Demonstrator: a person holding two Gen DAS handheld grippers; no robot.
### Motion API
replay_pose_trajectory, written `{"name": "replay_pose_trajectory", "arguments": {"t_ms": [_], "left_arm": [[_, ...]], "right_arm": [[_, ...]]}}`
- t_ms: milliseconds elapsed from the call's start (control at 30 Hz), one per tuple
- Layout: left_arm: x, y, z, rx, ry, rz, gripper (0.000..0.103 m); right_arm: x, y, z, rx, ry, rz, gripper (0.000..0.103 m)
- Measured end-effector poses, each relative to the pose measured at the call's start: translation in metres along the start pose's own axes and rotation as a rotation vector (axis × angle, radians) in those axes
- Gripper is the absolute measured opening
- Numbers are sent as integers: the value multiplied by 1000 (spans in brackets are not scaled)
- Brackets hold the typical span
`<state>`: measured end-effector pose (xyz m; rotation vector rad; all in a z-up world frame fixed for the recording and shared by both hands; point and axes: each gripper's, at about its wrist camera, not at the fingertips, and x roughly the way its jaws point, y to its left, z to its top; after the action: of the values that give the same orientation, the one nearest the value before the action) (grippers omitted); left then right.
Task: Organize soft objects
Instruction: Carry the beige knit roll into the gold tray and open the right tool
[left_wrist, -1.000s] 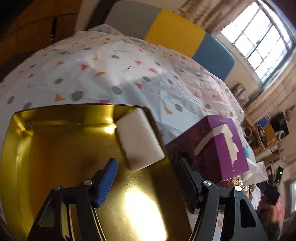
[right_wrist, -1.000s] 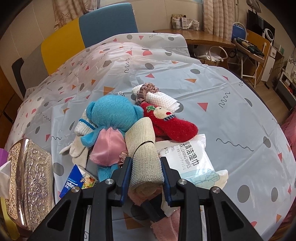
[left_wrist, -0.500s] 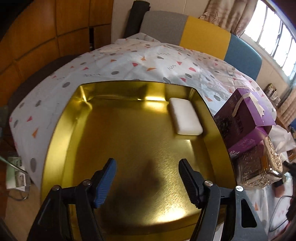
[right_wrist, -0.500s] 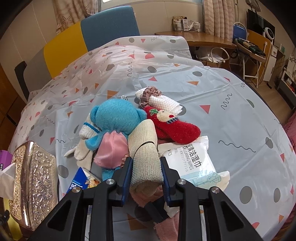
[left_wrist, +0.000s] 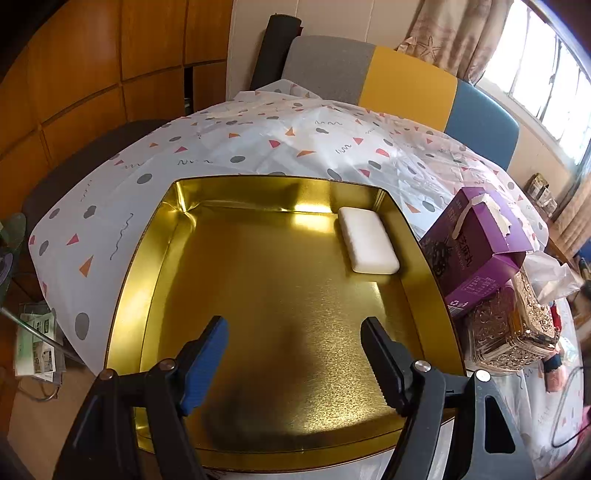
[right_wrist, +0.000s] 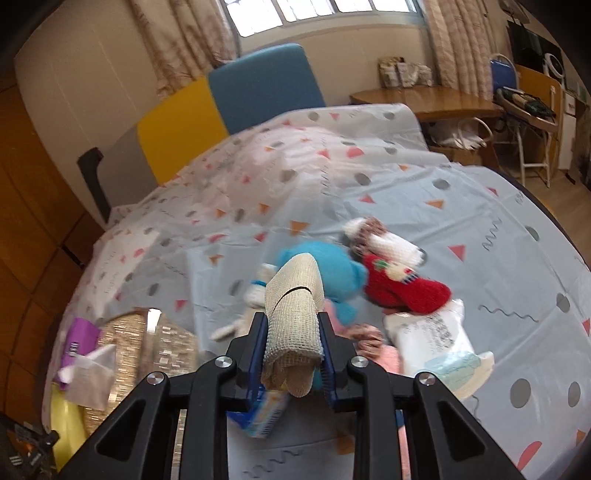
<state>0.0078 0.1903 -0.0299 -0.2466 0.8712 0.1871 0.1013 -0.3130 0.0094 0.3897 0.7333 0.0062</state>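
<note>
One white sponge (left_wrist: 368, 240) | in gold tin (left_wrist: 155, 236) | far-right corner

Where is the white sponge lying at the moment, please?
In the left wrist view, the white sponge lies inside the gold tray, in its far right corner beside the purple box.

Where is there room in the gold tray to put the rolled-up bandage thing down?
Most of the gold tray floor is bare: everything left of the white sponge, which lies in the far right corner. Outside its right wall it is crowded by the purple box and ornate metal box. The beige roll is clamped in the right gripper.
</note>
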Motion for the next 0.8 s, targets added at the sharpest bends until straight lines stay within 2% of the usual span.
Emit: {"name": "replay_pose_trajectory", "arguments": {"t_ms": [200, 367, 500, 667, 800], "left_arm": [[-8, 4, 0, -5, -30, 22, 82], [-10, 11, 0, -13, -40, 36, 83], [-14, 17, 0, -30, -57, 52, 86], [-22, 23, 1, -37, -103, 84, 87], [-30, 28, 2, -48, -132, 95, 89]], "right_arm": [[-23, 84, 8, -153, -54, 107, 25], [-31, 152, -7, -253, -40, 225, 25], [-37, 205, -30, -344, -4, 289, 25], [-38, 263, -77, -478, 63, 364, 25], [-19, 297, -115, -563, 142, 355, 26]]}}
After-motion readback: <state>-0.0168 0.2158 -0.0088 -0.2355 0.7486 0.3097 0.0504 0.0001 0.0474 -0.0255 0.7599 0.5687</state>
